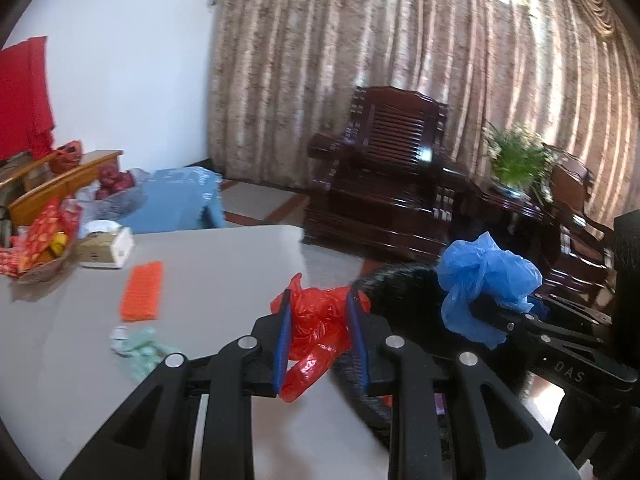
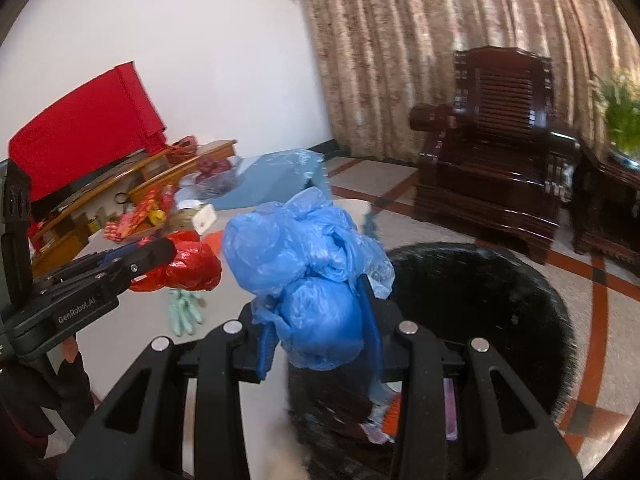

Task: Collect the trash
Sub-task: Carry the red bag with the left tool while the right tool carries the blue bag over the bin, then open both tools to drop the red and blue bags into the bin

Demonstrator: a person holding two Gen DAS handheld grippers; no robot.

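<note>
My left gripper (image 1: 319, 300) is shut on a crumpled red plastic bag (image 1: 320, 330), held above the right edge of the grey table (image 1: 208, 280). In the right wrist view that red plastic bag (image 2: 184, 266) shows at the left in the left gripper (image 2: 160, 252). My right gripper (image 2: 316, 312) is shut on a crumpled blue plastic bag (image 2: 304, 264), beside the rim of a black round bin (image 2: 500, 304). From the left wrist view the blue bag (image 1: 484, 276) hangs over the black bin (image 1: 400, 304). Pale green gloves (image 1: 140, 350) and an orange tray (image 1: 142, 292) lie on the table.
A basket of red packets (image 1: 36, 240), a small box (image 1: 106, 250) and a bowl of red fruit (image 1: 116, 186) sit at the table's far left. A blue chair (image 1: 180, 196), dark wooden armchairs (image 1: 384, 176), a green plant (image 1: 516, 156) and curtains stand beyond. Some trash lies inside the bin (image 2: 384, 420).
</note>
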